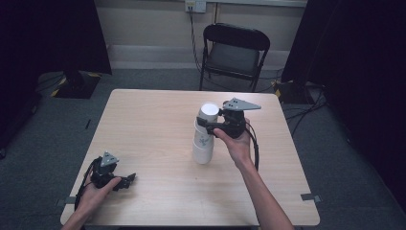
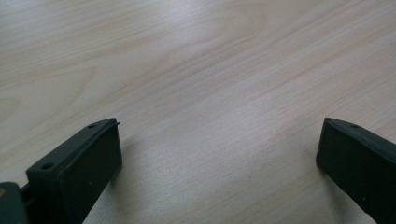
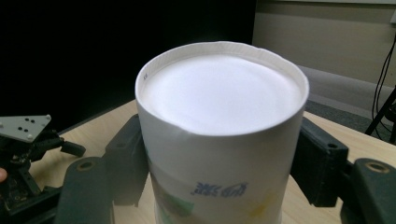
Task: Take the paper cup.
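Observation:
A stack of upturned white paper cups (image 1: 203, 146) with a green and blue print stands right of the table's middle. My right gripper (image 1: 206, 125) is shut on the top cup (image 1: 208, 112), reaching it from the right. In the right gripper view the two black jaws press against opposite sides of that cup (image 3: 219, 116), whose flat base faces up. Whether it still rests on the cup below, I cannot tell. My left gripper (image 1: 127, 180) lies low at the front left of the table, open, with bare wood between its jaws (image 2: 219, 154).
The light wooden table (image 1: 148, 120) has open surface between the two grippers. A black folding chair (image 1: 234, 50) stands behind the far edge. Dark curtains hang at both sides, and cables trail on the grey floor at the right (image 1: 306, 108).

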`<action>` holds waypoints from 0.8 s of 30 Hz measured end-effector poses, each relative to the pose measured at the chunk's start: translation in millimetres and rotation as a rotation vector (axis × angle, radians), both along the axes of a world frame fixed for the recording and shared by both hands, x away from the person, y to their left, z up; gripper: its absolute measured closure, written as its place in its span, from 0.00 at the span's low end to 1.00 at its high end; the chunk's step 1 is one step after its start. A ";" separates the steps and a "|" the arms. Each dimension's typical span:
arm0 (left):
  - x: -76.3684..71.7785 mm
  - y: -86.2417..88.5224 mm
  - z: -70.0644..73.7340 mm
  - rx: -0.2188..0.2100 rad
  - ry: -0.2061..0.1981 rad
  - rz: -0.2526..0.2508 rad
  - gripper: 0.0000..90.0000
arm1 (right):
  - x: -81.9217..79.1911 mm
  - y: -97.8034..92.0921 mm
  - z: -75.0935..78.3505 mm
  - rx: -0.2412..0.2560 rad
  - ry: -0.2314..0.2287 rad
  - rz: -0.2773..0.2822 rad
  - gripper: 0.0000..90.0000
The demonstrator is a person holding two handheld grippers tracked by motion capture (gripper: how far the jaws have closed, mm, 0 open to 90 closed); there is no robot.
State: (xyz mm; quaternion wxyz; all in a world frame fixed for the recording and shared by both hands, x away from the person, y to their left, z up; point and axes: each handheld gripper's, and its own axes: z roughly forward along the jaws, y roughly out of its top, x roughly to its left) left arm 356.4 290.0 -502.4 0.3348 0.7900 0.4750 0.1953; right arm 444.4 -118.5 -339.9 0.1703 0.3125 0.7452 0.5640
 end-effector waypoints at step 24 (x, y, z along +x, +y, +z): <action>0.8 2.6 1.6 -0.007 -0.008 0.010 0.06 | -16.5 -27.3 31.6 0.046 -0.034 -0.016 0.36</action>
